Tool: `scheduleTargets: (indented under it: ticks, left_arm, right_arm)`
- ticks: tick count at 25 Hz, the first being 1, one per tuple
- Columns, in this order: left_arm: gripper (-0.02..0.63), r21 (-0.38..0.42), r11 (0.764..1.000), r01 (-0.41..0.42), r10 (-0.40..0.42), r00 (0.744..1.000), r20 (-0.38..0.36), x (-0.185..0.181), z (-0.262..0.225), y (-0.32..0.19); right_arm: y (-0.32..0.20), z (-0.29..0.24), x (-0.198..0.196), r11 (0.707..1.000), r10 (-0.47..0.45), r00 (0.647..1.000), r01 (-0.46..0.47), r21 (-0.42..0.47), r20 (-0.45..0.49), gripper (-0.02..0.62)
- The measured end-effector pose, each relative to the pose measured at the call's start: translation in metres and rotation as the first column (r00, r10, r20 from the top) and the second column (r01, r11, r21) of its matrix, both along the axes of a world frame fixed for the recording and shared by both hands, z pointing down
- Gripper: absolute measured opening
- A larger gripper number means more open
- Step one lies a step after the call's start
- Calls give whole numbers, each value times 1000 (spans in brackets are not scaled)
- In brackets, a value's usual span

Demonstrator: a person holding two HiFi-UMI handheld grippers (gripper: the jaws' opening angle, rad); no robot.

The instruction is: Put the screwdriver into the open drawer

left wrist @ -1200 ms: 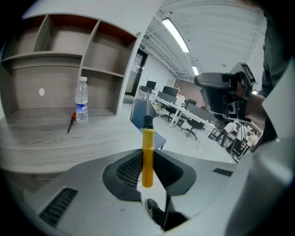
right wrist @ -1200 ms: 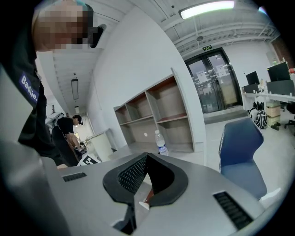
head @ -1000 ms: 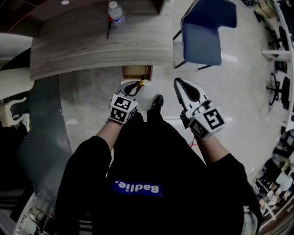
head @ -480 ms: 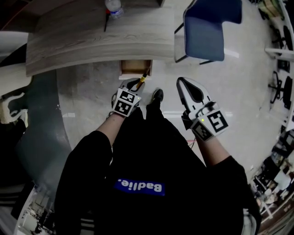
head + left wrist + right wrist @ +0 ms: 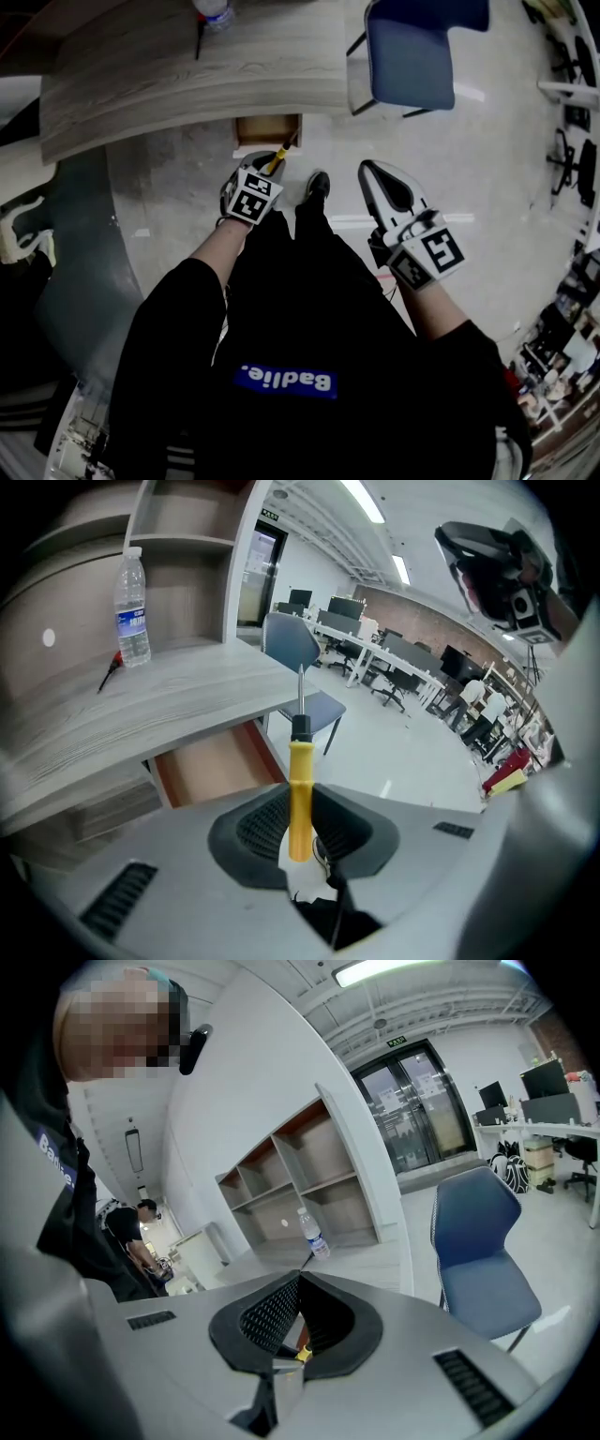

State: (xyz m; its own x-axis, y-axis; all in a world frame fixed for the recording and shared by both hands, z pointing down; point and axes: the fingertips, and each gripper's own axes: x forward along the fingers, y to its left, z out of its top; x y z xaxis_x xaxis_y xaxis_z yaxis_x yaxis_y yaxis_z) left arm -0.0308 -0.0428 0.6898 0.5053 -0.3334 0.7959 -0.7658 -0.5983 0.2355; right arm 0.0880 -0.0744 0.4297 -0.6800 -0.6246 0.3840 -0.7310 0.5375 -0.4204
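Two tongs: the left tongs (image 5: 300,797), lower than a second ago, pinch one yellow screwdriver (image 5: 300,766) at 5 o'clock of the one open drawer (image 5: 266,128); the right tongs (image 5: 299,1283) are pressed together, empty; one bottle (image 5: 132,611) stands on the surface (image 5: 159,700).

Top (image 5: 309,309): black, long sleeves (image 5: 173,328). Chest patch (image 5: 284,381): blue, white lettering. Trousers (image 5: 309,234): black. Shoe (image 5: 318,184): dark. Left gripper (image 5: 265,161), right gripper (image 5: 377,180): pale grey moulded shells, black ribbed pads (image 5: 258,827), slotted vents (image 5: 117,892); each bears cube (image 5: 429,255) with black-and-white square markers.
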Motion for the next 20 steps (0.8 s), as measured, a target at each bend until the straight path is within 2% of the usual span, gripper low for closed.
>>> scheduleTargets:
  ticks: [5, 10, 20]
  left_arm:
    - [72, -24, 1000, -3, 4, 999, 36, -5, 29, 2]
    - [72, -48, 999, -18, 22, 996, 82, -8, 50, -3]
    - [72, -99, 995, 14, 4, 985, 175, -24, 84, -16]
  right_arm:
    - [-1, -2, -5, 999, 24, 999, -23, -22, 24, 29]
    - [6, 10, 7, 999, 26, 1000, -26, -37, -4, 29]
    - [8, 16, 21, 999, 33, 999, -34, -42, -29, 29]
